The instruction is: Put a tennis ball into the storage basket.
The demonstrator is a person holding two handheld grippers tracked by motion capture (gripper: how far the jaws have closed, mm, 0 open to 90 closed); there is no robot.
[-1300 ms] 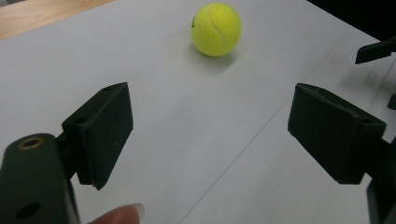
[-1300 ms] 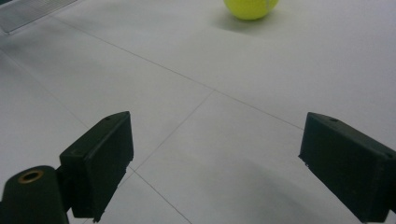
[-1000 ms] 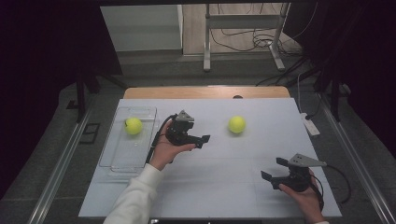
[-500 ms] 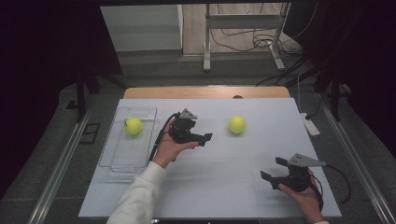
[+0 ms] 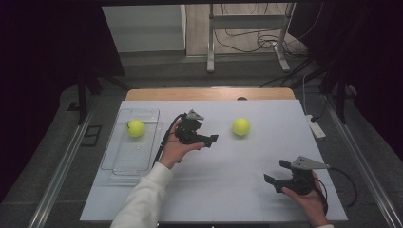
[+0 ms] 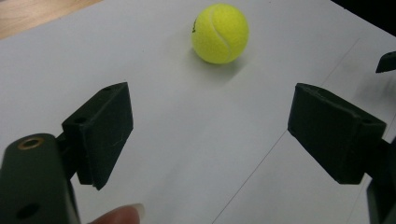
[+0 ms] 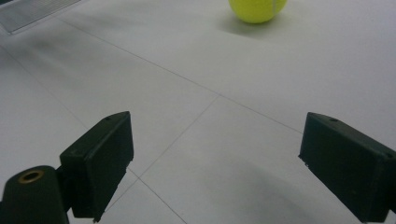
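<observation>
One tennis ball (image 6: pixel 220 32) lies ahead of left claw (image 6: pixel 210 135).

2 tennis balls (image 5: pixel 241 127), 1 in tray (image 5: pixel 142 114)

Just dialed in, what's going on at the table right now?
A person holds a gripper in each hand over a white table. The left gripper points at the loose tennis ball mid-table, jaws open with nothing between them; the ball sits on the table ahead of it, untouched. The right gripper hangs near the table's front right, jaws open and empty. A second tennis ball already lies in the clear tray on the left.
</observation>
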